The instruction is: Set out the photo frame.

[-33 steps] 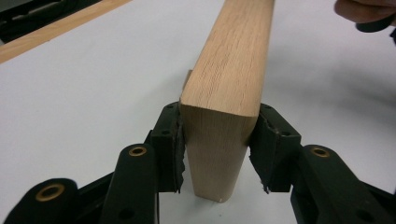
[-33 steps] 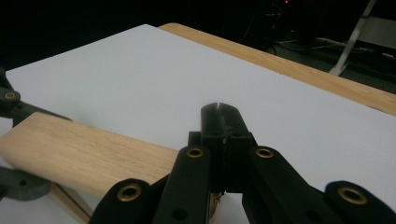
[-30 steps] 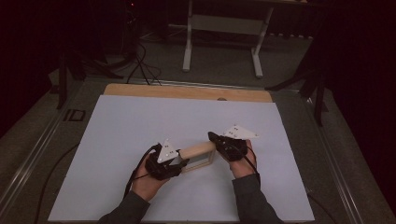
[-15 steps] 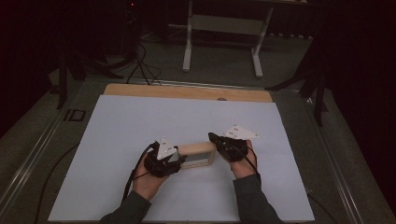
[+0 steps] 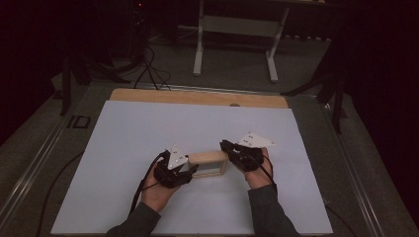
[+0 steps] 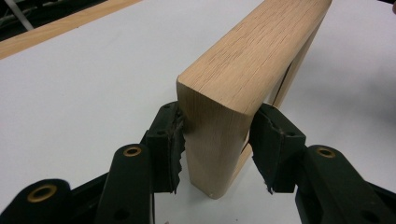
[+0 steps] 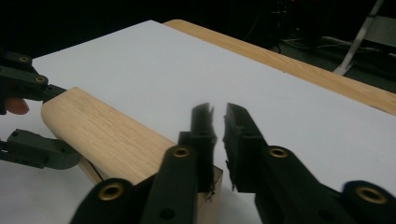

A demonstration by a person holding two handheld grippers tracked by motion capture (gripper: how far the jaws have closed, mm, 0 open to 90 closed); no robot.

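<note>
- High view: left gripper (image 5: 190, 170) holds the light wooden frame (image 5: 210, 163) upright on the white table (image 5: 123, 143).
- Right gripper (image 5: 228, 148), at 3 o'clock, just opened a narrow gap, off the frame.
- Left: letting go.

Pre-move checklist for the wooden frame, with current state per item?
1. Left gripper clamped on the frame: ok, pads press both faces of its end.
2. Right gripper free of the frame: ok; its jaws have just been opening, a narrow gap, nothing between them.
3. Frame standing on edge on the white sheet: ok.
4. Right gripper above the frame's far end: ok.
5. Frame's lower edge touching the sheet: cannot tell.
</note>
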